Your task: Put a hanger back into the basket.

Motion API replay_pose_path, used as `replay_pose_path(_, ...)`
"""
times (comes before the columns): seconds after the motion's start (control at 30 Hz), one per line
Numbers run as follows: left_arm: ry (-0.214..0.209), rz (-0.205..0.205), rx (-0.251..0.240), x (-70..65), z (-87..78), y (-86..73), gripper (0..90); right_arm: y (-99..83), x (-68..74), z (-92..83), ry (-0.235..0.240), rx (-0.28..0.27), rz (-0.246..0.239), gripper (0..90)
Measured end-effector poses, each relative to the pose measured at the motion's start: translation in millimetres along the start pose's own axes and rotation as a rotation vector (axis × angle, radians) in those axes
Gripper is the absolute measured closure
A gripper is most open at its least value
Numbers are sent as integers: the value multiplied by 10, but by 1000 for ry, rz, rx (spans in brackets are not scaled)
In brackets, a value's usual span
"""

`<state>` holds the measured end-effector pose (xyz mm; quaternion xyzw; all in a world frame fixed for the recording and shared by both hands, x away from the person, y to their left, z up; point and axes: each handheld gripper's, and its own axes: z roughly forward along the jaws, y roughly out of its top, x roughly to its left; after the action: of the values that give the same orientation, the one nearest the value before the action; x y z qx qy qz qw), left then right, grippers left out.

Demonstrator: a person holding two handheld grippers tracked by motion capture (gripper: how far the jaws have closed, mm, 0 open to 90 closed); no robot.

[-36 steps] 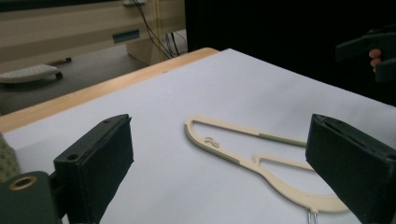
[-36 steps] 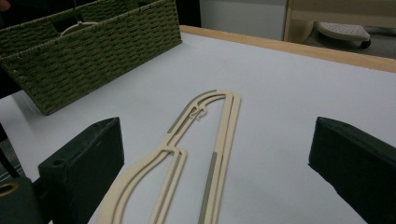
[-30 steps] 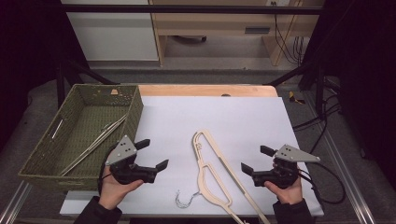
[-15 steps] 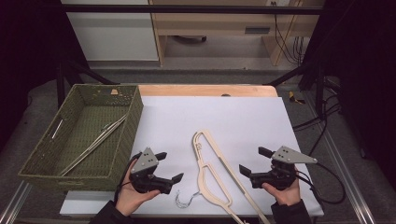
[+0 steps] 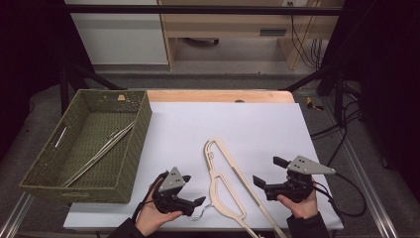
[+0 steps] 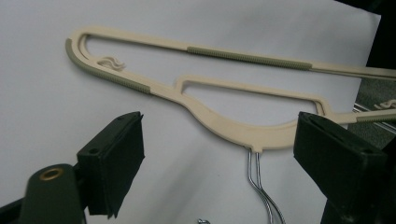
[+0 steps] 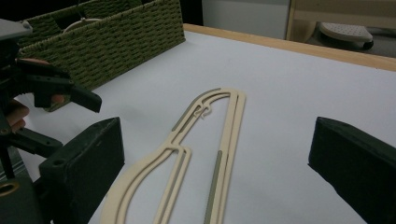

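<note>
A: From the high view, the cream hanger lies flat on the white sheet over the bench, near the front edge, between the two hands. The left tool sits low beside its wire hook, jaws apart with nothing in them, and they have just been closing a little.

B: And the right tool hovers off the hanger's other side, jaws spread wide, nothing held. The green basket stands at the left with what look like thin metal rods in it.

A: Over to the left gripper view: the hanger's neck and the hook's wire lie right between the black pads, not yet touched.

B: Looks light and stiff, that hanger. Thin plastic, flat on the sheet, so it may be awkward to get a jaw under.

A: The ribbed grey strips should resist slipping; the smooth wire probably won't.

B: Right gripper view now: the hanger runs away between open pads. The solid neck seems the safest hold; the slender bars might flex.
</note>
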<state>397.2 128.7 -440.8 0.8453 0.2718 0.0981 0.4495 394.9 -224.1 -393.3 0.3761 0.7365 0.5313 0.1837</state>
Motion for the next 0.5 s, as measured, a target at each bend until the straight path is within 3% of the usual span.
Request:
replay_pose_path(0.33,-35,23,88,-149,208,-111,322,-6,2,-5,7,3,-12,40)
replay_pose_path(0.5,-46,16,122,-171,273,-142,472,-15,15,13,11,12,-9,41)
